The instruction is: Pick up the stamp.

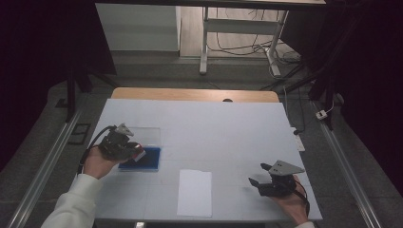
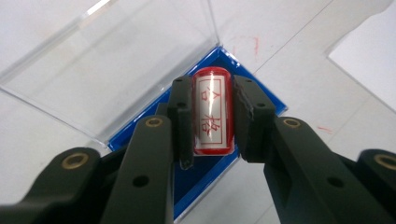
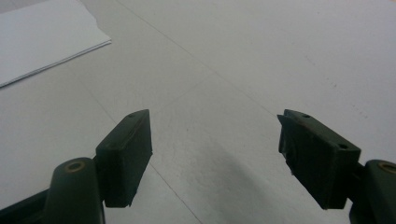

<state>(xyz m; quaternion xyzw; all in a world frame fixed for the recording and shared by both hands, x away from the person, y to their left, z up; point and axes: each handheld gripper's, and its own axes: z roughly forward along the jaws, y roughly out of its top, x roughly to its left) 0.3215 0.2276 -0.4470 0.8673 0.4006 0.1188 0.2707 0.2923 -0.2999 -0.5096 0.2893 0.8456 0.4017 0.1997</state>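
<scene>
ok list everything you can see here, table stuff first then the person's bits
stamp: one, red body with a white label of red characters, clamped between the left tool's pads above the blue box
ink pad box: one, blue base with a clear lid swung open flat behind it, left part of the table
paper sheet: one, white, near edge of the table at centre
table: one, white top with a wooden strip along the far edge
left tool: one, black, shut on the stamp, over the ink pad box
right tool: one, black, open and holding nothing, near right of the table
hands: two, left in a white sleeve, right
</scene>
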